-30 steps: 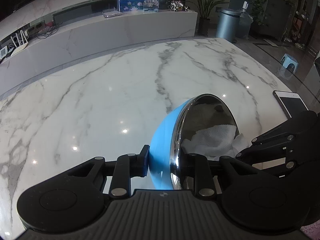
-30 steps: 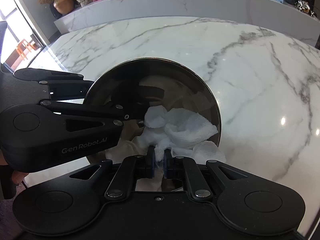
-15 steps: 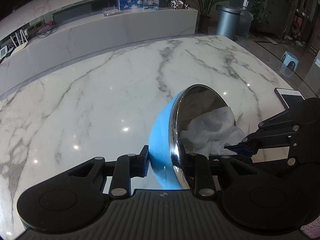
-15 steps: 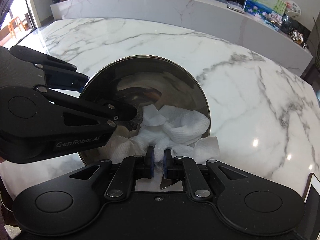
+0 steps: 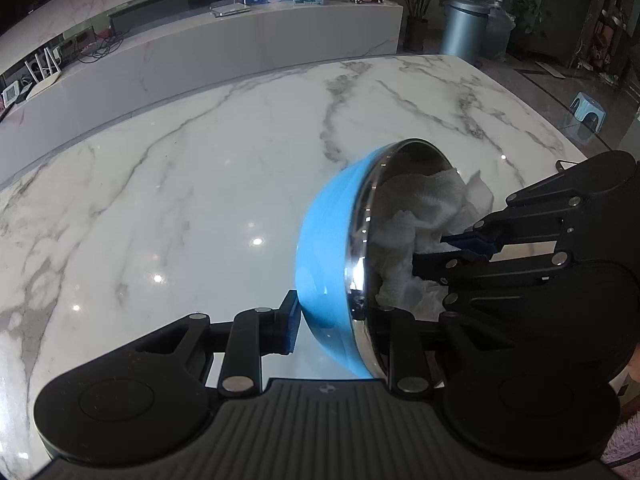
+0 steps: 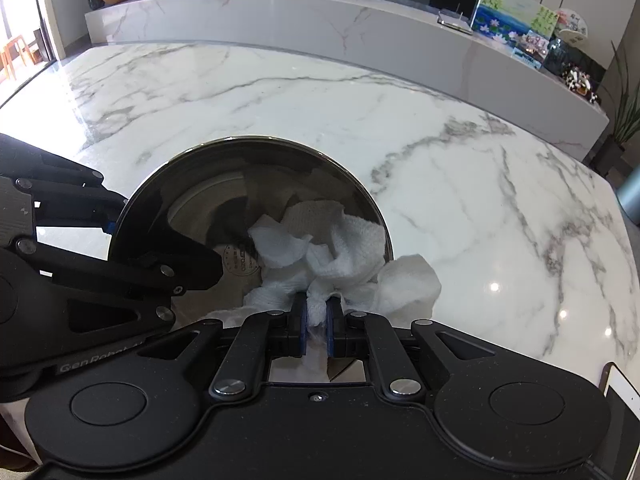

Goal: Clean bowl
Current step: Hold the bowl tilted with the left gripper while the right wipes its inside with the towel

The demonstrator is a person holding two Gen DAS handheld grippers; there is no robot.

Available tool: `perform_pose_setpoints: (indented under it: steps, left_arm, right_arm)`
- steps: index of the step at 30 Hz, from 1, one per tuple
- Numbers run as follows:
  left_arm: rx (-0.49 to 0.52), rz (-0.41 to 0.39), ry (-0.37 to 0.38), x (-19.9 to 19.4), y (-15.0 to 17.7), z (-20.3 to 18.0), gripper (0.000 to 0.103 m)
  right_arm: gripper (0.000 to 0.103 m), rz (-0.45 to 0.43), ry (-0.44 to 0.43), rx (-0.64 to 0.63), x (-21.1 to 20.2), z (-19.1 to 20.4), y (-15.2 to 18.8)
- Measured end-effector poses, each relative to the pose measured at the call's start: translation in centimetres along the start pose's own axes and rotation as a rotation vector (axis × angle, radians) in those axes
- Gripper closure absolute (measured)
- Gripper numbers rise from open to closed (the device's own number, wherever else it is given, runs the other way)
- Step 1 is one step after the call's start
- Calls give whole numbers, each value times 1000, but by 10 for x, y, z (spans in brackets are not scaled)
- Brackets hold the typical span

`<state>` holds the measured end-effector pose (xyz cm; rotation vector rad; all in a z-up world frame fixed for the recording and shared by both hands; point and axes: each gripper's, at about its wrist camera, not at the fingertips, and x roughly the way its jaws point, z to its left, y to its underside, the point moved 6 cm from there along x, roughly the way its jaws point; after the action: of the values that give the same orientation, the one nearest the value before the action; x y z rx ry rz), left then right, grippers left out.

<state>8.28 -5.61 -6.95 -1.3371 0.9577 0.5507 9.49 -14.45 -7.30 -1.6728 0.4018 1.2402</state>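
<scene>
Bowl [image 5: 332, 248]: tipped on edge above the marble tabletop [image 5: 180, 200], blue outside, polished steel inside; probably light, rigid, slippery.
Left tool [image 5: 334, 330]: pinching the bowl's rim wall, the best hold.
Right tool [image 6: 316, 320]: pressed together on a soft white cloth [image 6: 340, 248], which sits inside the bowl.

Daylight was bright and even. Small ceiling-light glints dotted the polished marble table [image 5: 168, 184], and glare washed its left edge in the right wrist view. The bowl [image 5: 324, 248] looked slightly motion-blurred. Fisheye bending curved the counter [image 6: 360, 36]; corners darkened.
</scene>
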Motion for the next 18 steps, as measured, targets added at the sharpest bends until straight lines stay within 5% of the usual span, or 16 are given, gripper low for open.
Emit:
perform_pose_setpoints:
  steps: [18]
  left_arm:
    - [-57,-151,27,-16,-32,1,67]
  right_arm:
    - [96,7,-16,-2,2,-1,2]
